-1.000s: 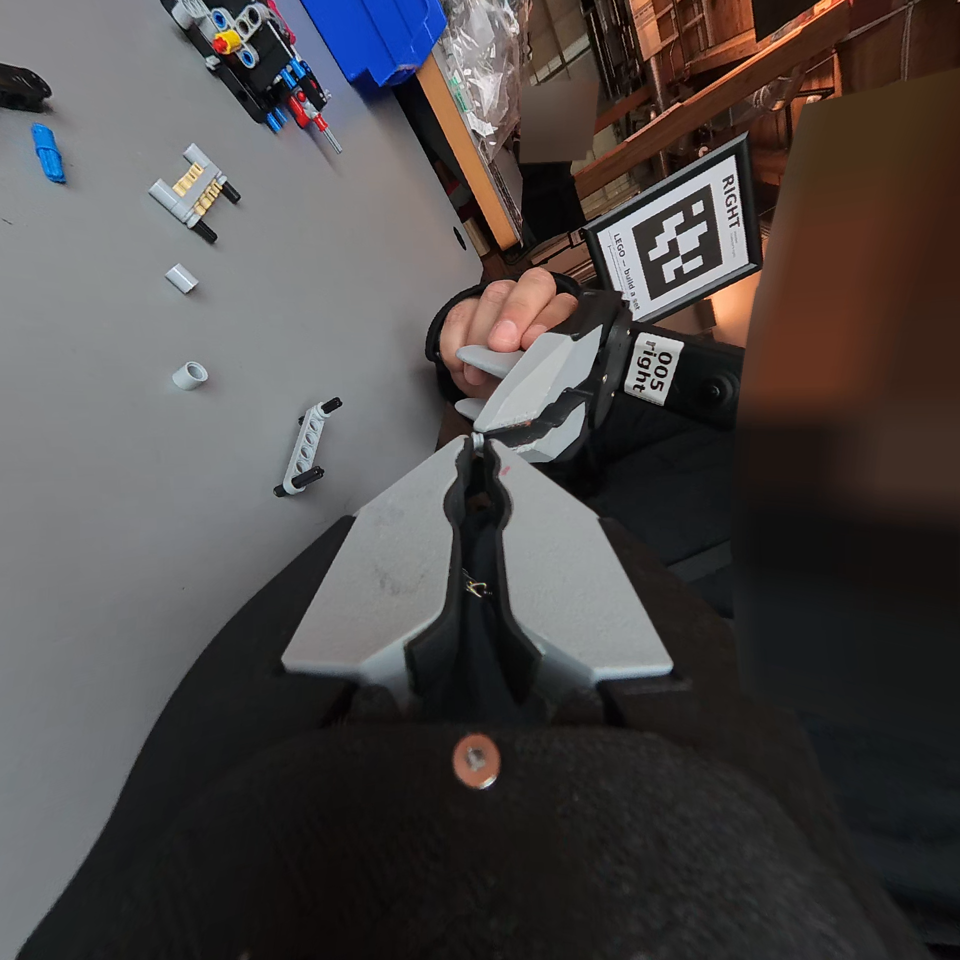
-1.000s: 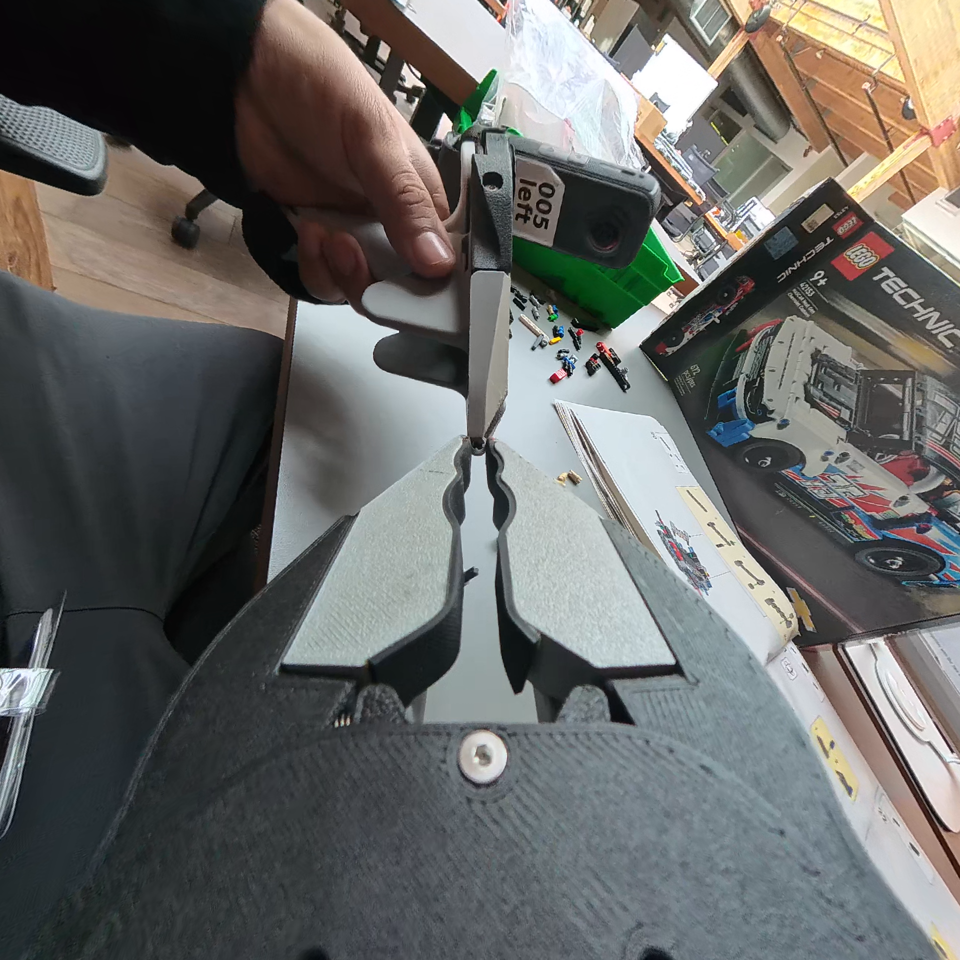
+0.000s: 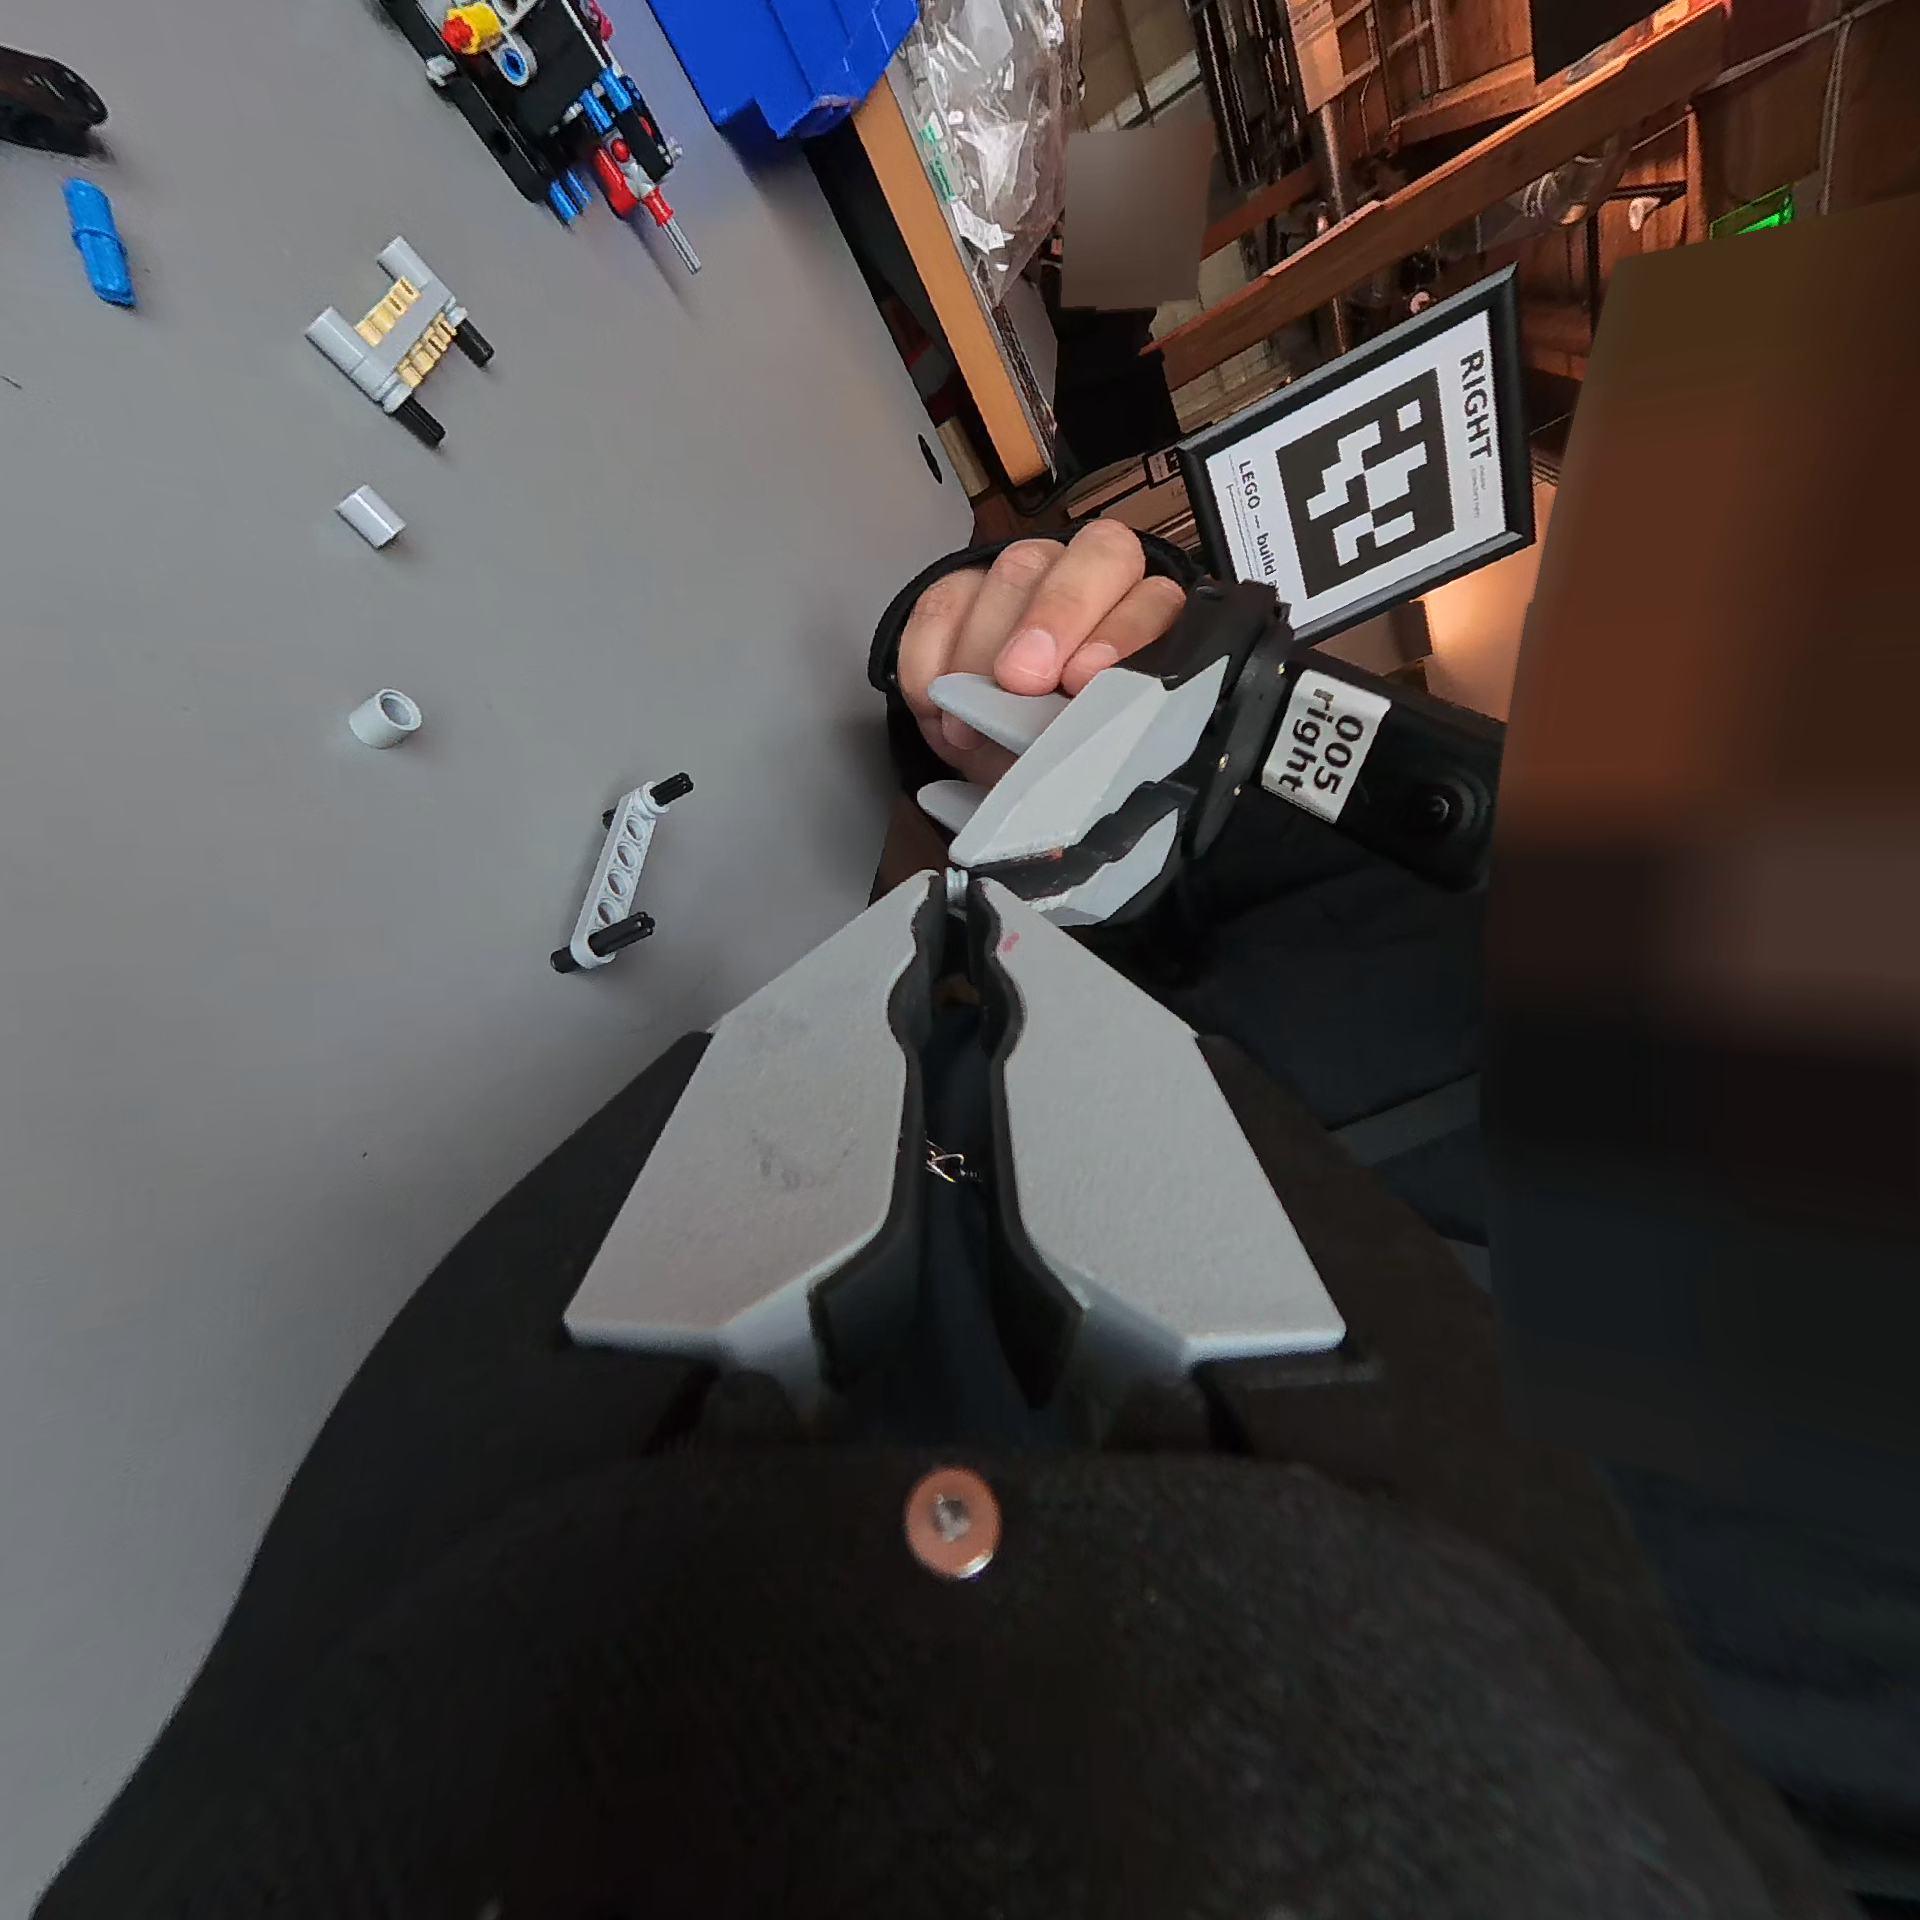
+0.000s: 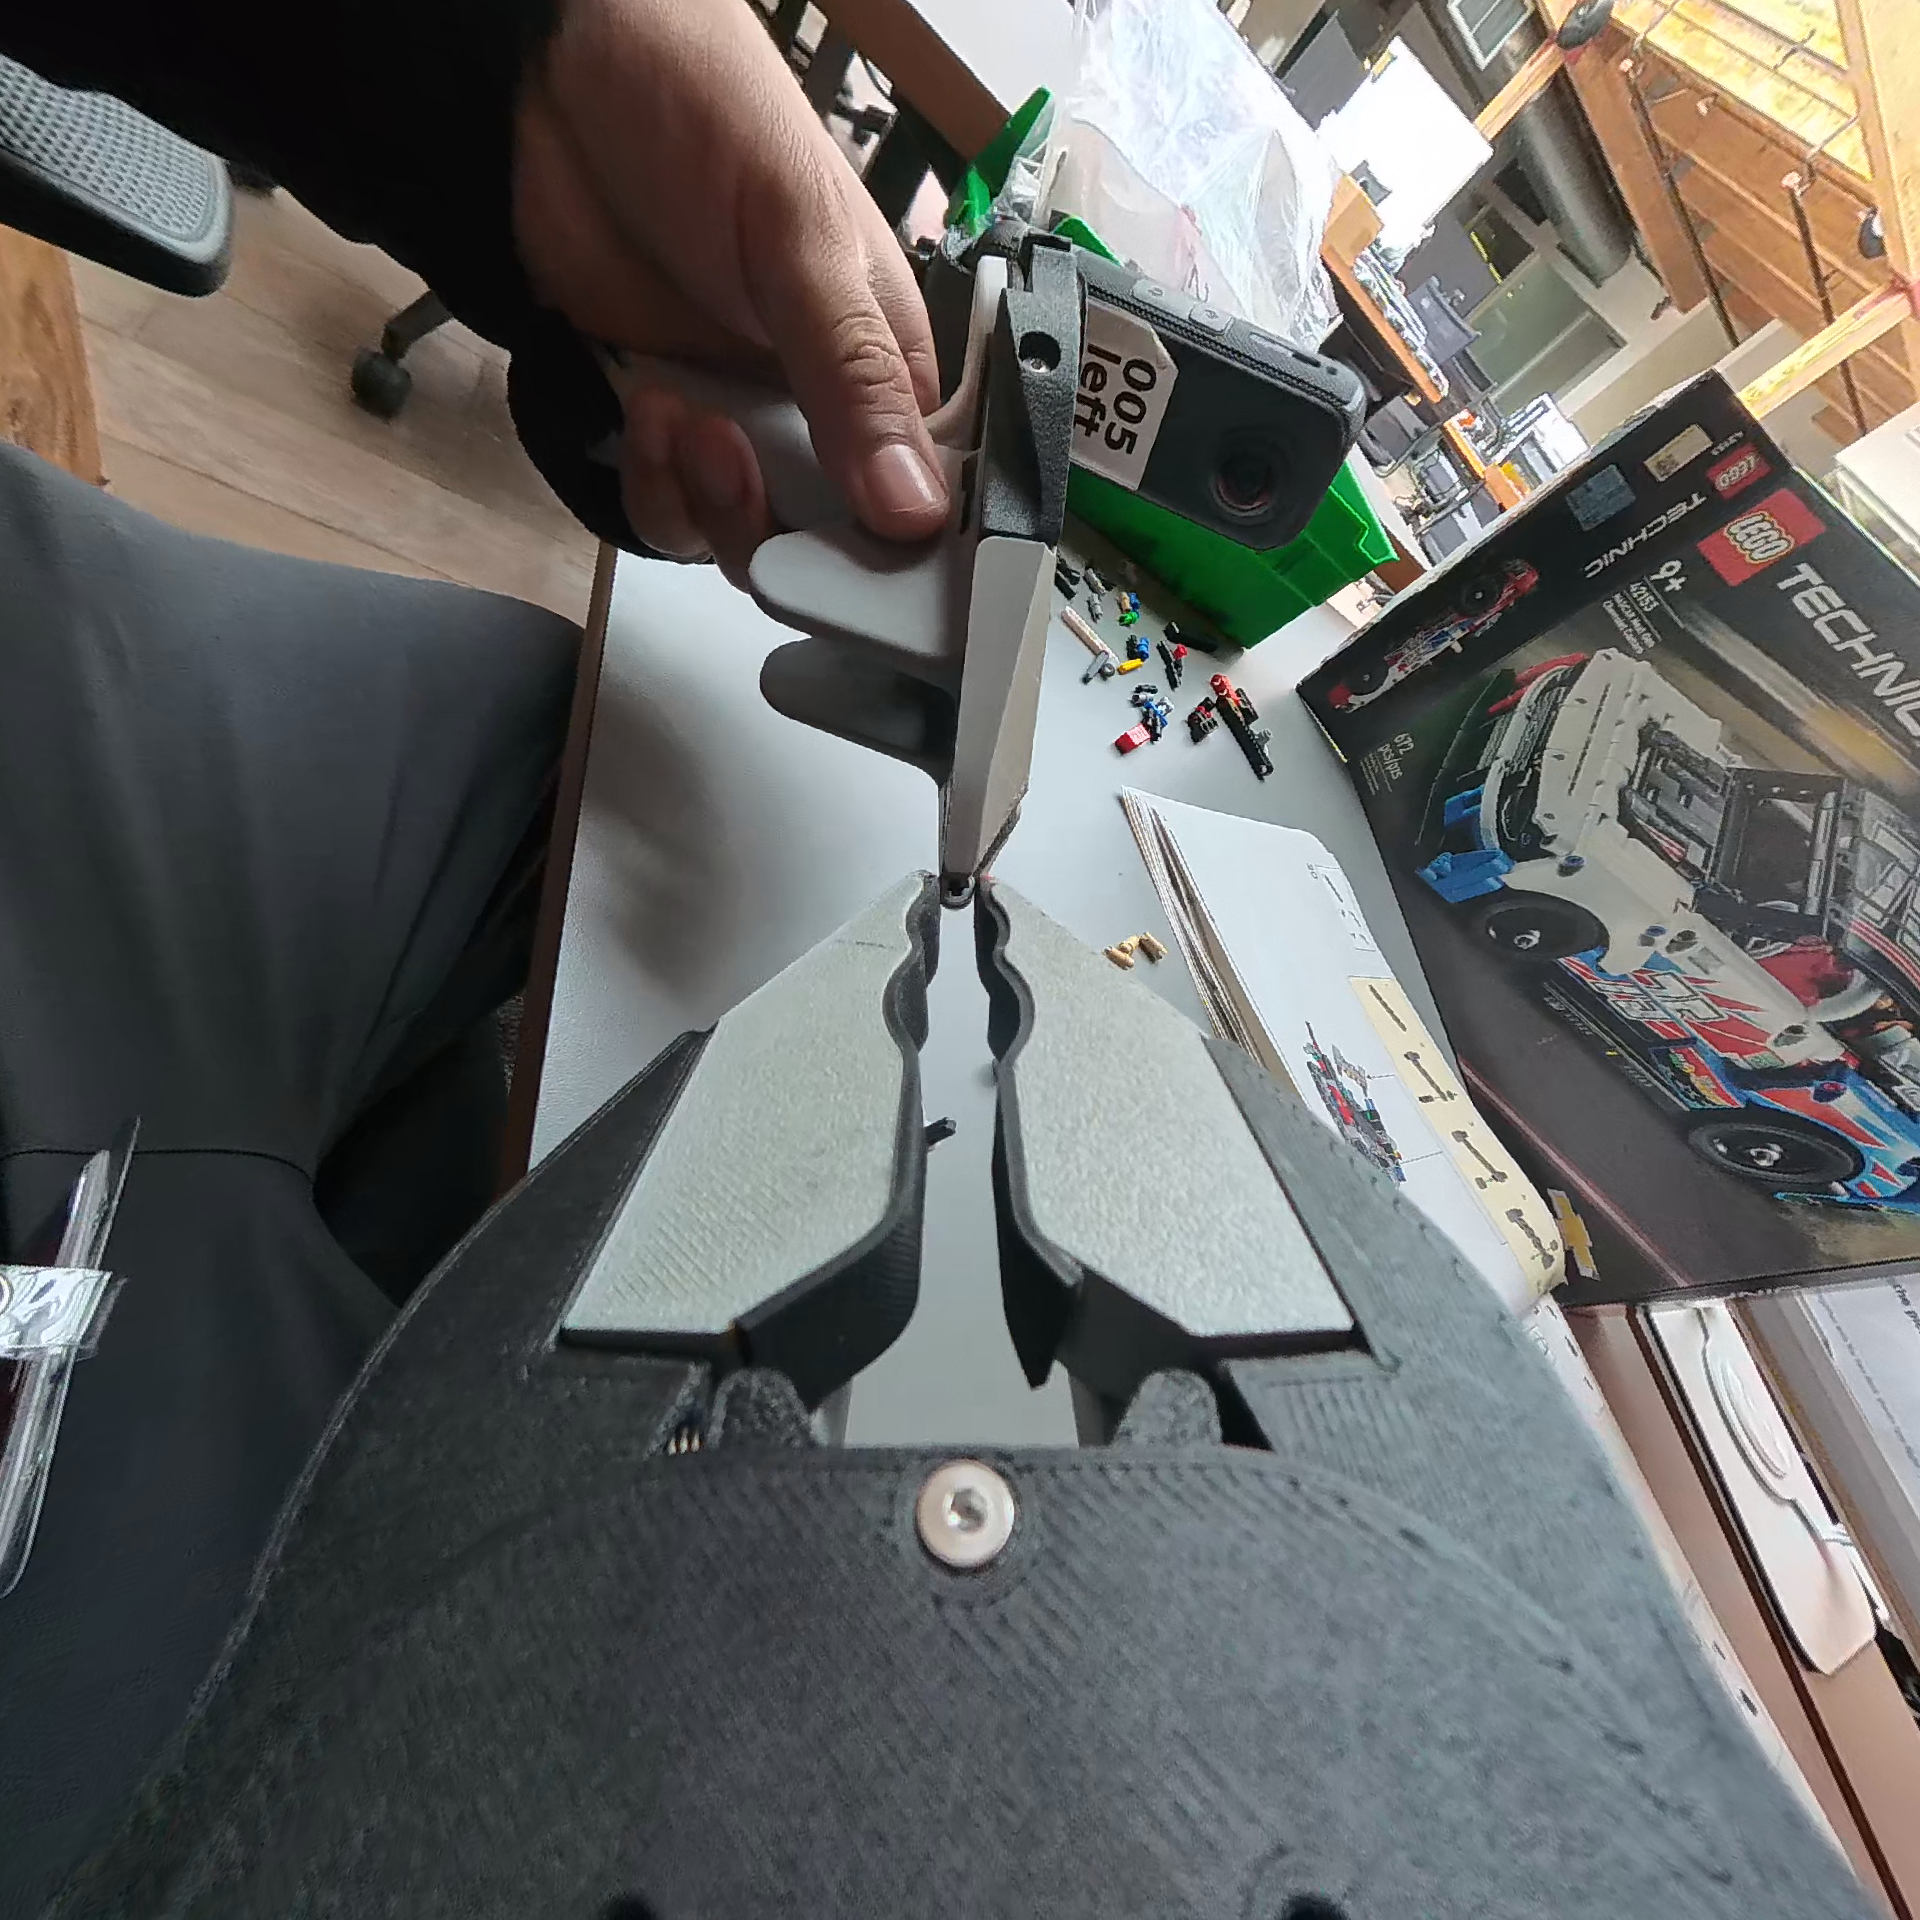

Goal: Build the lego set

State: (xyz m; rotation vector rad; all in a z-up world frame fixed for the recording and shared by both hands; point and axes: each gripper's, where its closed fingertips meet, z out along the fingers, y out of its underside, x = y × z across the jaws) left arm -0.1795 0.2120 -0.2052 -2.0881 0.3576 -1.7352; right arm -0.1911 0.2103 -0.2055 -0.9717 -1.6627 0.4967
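Observation:
My left gripper (image 3: 957,891) is shut on a small light grey piece (image 3: 957,883) at its tips, held in the air off the near table edge. My right gripper (image 4: 957,896) is shut on a small black pin (image 4: 958,891). The two grippers meet tip to tip. The right gripper also shows in the left wrist view (image 3: 1023,868), and the left gripper in the right wrist view (image 4: 977,831), each held by a hand. A grey beam with black pins (image 3: 620,873) lies on the grey table (image 3: 260,1039).
A grey bush (image 3: 385,717), a small grey sleeve (image 3: 371,515), a grey and tan subassembly (image 3: 400,335), a blue piece (image 3: 99,241) and a black assembly (image 3: 540,94) lie on the table. The set box (image 4: 1662,883), booklet (image 4: 1278,935), loose pieces (image 4: 1164,696) and green bin (image 4: 1226,561) lie to the right. The tips of both grippers are at nearly the same place. The grey bush (image 3: 385,717) is about equally far from each gripper, around 10 cm.
Nearly nothing. Both grippers stay tip to tip with their pieces; the views have only shifted slightly.

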